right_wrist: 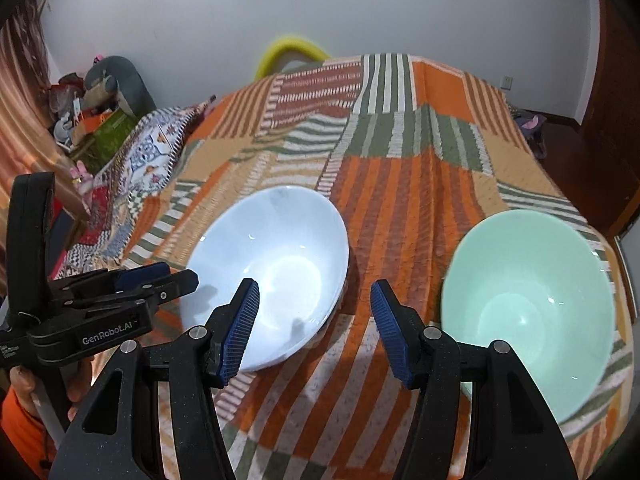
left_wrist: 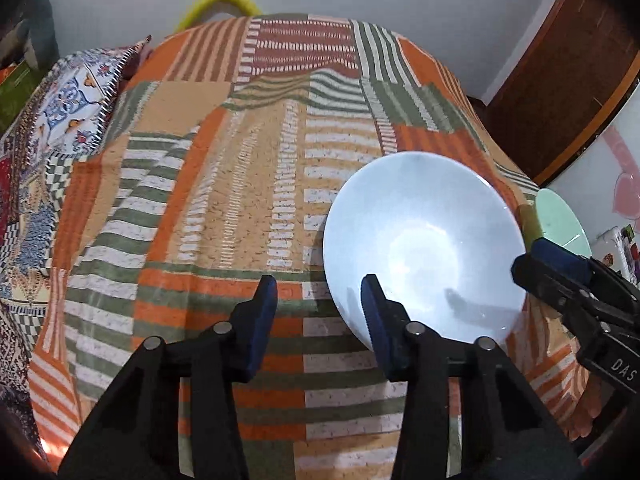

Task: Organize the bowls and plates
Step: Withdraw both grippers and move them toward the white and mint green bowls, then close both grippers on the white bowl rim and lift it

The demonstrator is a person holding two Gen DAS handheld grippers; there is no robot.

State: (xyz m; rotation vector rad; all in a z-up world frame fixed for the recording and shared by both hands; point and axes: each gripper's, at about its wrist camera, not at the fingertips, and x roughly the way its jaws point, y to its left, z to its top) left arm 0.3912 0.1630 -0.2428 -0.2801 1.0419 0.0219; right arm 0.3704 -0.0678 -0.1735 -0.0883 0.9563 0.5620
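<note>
A pale blue bowl (left_wrist: 424, 240) (right_wrist: 272, 268) sits upright on the striped bedspread. A mint green bowl (right_wrist: 528, 312) sits to its right; only its edge (left_wrist: 560, 220) shows in the left wrist view. My left gripper (left_wrist: 320, 300) is open and empty, its right finger at the blue bowl's near left rim. It also shows in the right wrist view (right_wrist: 160, 280) beside that bowl. My right gripper (right_wrist: 314, 312) is open and empty, over the bedspread between the two bowls, with its left finger over the blue bowl's near rim. It shows at the right of the left wrist view (left_wrist: 560, 264).
The orange, green and white striped bedspread (left_wrist: 240, 200) covers the bed. Patterned pillows (right_wrist: 148, 156) lie at the left. A yellow curved object (right_wrist: 288, 52) sits at the far edge by the wall. A wooden door (left_wrist: 560, 92) stands at the right. Clutter (right_wrist: 96, 112) is at the far left.
</note>
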